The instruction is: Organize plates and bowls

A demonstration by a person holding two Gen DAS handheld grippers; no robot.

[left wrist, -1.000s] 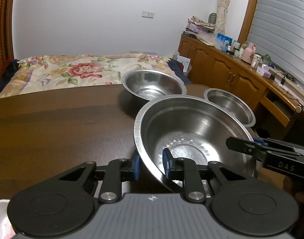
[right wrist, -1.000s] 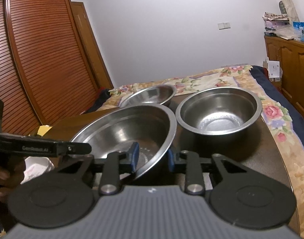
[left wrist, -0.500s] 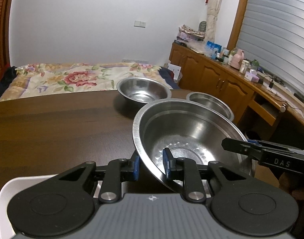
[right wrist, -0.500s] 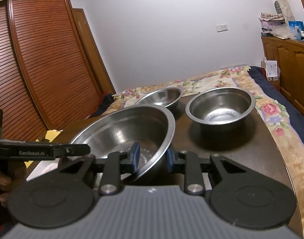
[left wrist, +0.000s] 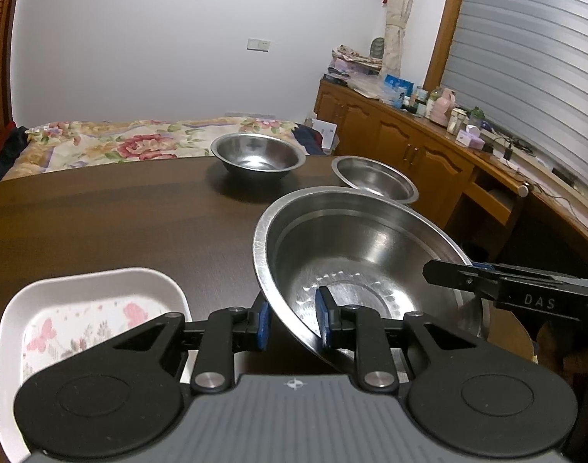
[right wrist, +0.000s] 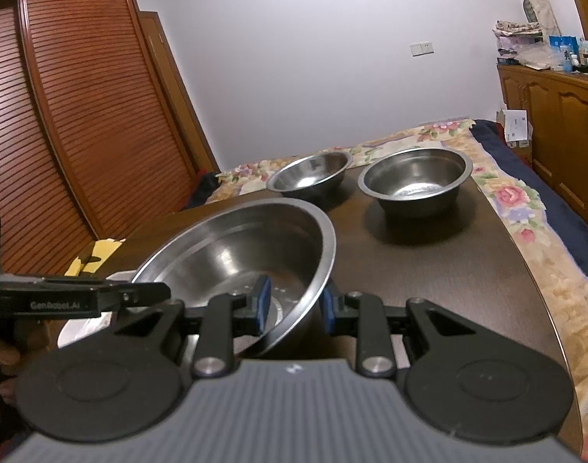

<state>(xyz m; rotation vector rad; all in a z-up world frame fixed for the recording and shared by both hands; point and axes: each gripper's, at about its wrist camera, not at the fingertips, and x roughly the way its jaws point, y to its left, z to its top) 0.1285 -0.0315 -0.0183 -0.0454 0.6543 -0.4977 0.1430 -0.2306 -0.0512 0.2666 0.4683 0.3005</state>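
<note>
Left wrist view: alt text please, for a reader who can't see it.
The left gripper pinches the near rim of a large steel bowl, tilted above a dark wooden table. A floral white plate lies left; two smaller steel bowls sit beyond.

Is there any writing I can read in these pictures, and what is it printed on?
"DAS": on the side of the right gripper, seen from the left wrist.
"GenRobot.AI": on the side of the left gripper, seen from the right wrist; slightly blurred.
Boxes and bottles on the sideboard: print too small to read.
The big bowl both grippers hold bears no text.
</note>
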